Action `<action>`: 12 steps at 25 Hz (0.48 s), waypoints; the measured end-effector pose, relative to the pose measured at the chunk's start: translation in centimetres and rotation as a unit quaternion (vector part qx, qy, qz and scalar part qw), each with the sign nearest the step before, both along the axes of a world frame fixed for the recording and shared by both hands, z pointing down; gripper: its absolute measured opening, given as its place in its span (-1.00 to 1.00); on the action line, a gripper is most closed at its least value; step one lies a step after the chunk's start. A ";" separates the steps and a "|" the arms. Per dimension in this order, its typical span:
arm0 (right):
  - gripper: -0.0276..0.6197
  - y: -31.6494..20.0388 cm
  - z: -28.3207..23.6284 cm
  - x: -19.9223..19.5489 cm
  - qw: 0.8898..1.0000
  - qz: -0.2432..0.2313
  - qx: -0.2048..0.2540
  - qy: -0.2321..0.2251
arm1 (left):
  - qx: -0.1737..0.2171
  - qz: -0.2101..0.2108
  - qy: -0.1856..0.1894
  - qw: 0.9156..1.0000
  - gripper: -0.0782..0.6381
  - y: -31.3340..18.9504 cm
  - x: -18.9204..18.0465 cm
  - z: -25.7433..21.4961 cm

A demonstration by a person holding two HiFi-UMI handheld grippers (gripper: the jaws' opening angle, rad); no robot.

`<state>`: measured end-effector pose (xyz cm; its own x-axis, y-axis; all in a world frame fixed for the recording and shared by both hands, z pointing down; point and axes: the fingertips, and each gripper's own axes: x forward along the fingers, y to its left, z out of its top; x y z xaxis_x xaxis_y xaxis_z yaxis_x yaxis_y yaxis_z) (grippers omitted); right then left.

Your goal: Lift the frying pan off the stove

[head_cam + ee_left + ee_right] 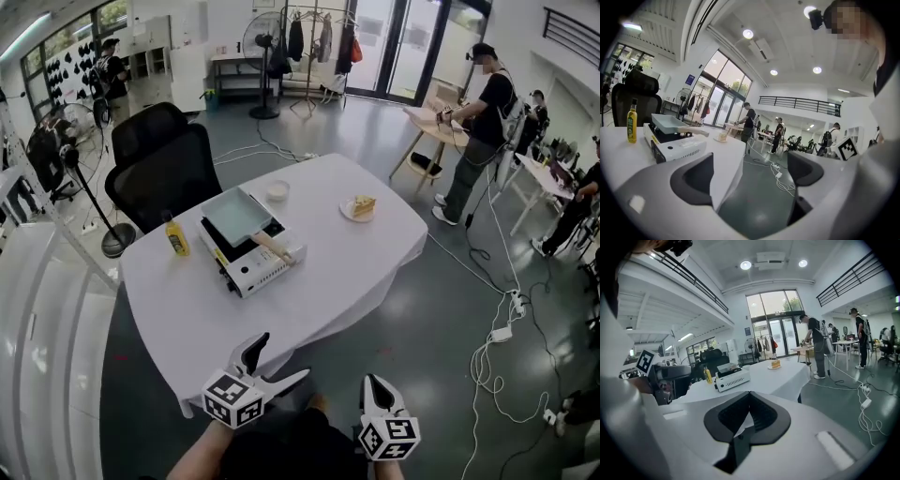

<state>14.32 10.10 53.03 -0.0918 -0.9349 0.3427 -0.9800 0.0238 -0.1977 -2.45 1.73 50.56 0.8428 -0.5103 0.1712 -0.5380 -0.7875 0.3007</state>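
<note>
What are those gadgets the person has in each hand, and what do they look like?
They are two matching hand-held tools. The left white plastic gripper and the right white plastic gripper each have a pale body, two tapering fingers lined with dark grey pads, and a cube covered in black-and-white square markers. No cables are visible on either.

Frying pan: square, shallow, pale grey-green; sits flat and upright on the stove, covering most of its black top; pale wooden handle runs out level over the stove's white end, pointing near-right; stove: small boxy tabletop unit, white casing with vent slots, black deck; set at an angle near the middle of the white-clothed table; side-on in the left gripper view, the pan's rim stands above the casing.
</note>
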 end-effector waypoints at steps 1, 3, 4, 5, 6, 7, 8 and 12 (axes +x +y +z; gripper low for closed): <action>-0.90 -0.9 -0.1 0.7 1.000 -0.004 0.000 0.002 | 0.002 -0.004 0.001 1.000 0.68 -0.9 0.7 -0.2; -0.90 -2.5 -0.3 2.1 1.000 -0.012 0.000 0.003 | 0.005 -0.012 0.000 1.000 0.68 -2.4 1.8 -0.4; -0.90 -3.3 -0.4 2.7 1.000 -0.016 0.001 0.004 | 0.006 -0.016 0.000 1.000 0.68 -3.0 2.4 -0.5; -0.90 -4.1 -0.5 3.4 1.000 -0.019 0.002 0.003 | 0.004 -0.020 0.001 1.000 0.68 -3.6 2.9 -0.5; -0.90 -5.0 -0.6 4.1 1.000 -0.022 0.003 0.003 | 0.001 -0.024 0.002 1.000 0.68 -4.2 3.5 -0.5; -0.90 -5.8 -0.7 4.7 1.000 -0.026 0.004 0.003 | -0.002 -0.028 0.003 1.000 0.68 -4.7 4.0 -0.4; -0.90 -6.6 -0.8 5.3 1.000 -0.031 0.005 0.003 | -0.006 -0.030 0.004 1.000 0.68 -5.2 4.6 -0.3; -0.90 -8.8 -0.7 7.3 0.999 -0.042 0.006 0.004 | -0.009 -0.035 0.003 0.999 0.68 -6.8 7.0 0.1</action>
